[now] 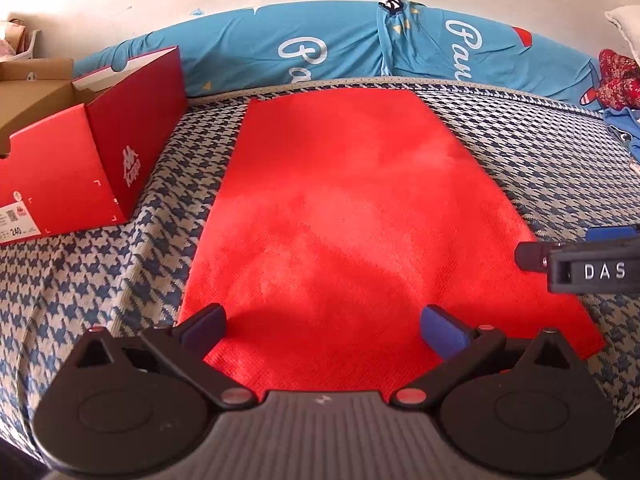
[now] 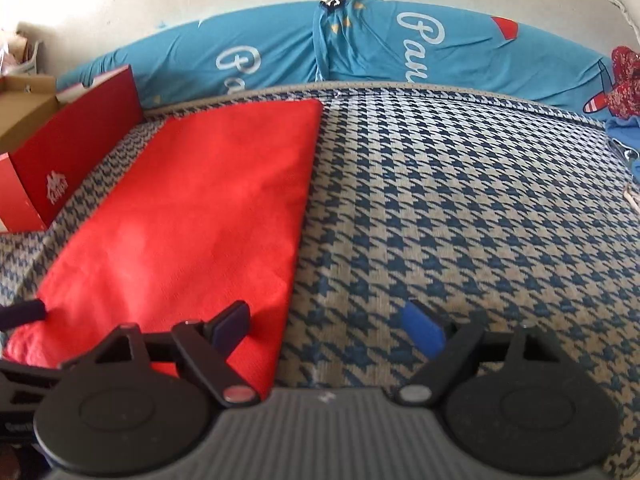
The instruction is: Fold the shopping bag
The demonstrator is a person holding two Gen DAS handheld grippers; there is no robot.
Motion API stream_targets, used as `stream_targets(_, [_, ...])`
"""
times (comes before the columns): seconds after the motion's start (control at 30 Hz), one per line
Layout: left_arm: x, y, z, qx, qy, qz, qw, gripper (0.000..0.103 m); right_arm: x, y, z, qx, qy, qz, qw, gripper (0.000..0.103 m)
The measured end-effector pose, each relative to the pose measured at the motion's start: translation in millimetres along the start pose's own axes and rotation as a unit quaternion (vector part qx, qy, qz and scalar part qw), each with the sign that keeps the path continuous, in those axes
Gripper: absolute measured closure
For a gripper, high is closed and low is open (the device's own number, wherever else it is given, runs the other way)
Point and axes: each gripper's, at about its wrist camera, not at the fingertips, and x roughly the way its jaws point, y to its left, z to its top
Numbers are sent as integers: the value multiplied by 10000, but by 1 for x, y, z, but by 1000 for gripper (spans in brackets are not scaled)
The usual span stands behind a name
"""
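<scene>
A red fabric shopping bag point(image 1: 352, 216) lies flat on the houndstooth bedcover, long side running away from me. In the left wrist view my left gripper point(image 1: 322, 330) is open above the bag's near end, nothing between its blue pads. The right gripper's body point(image 1: 584, 266) pokes in from the right edge over the bag's near right side. In the right wrist view the same bag point(image 2: 188, 216) lies left of centre. My right gripper point(image 2: 326, 330) is open and straddles the bag's near right edge, one finger over the bag, the other over the cover.
An open red shoebox point(image 1: 88, 160) stands on the bed left of the bag. A long blue pillow with white lettering point(image 1: 340, 48) lies along the wall behind. Red patterned cloth point(image 1: 618, 76) and blue clothing sit at the far right. Houndstooth cover point(image 2: 460, 200) stretches right of the bag.
</scene>
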Motion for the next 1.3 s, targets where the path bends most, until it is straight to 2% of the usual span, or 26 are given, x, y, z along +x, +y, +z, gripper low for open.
stream_targets(0.1, [-1, 1, -1, -8, 5, 0, 10000, 0, 1, 2, -3, -95, 10, -49, 9999, 2])
stream_targets(0.2, [-2, 1, -3, 13, -7, 8, 10000, 0, 2, 4, -7, -189, 20, -98, 9998, 0])
stream_targets(0.57, [-9, 3, -9, 37, 10, 62, 10000, 0, -9, 10, -20, -363, -14, -117, 9993, 0])
stream_targets(1.13, [-21, 6, -19, 46, 161, 73, 9998, 0, -36, 19, -39, -613, 187, -121, 9979, 0])
stream_targets(1.23, [-34, 4, -16, 139, -90, 256, 9995, 0, -40, 20, -39, -655, 224, -62, 9976, 0])
stream_targets(1.3, [-44, 5, -8, 107, -461, 287, 9985, 0, -45, 19, -34, -607, 101, -20, 9981, 1])
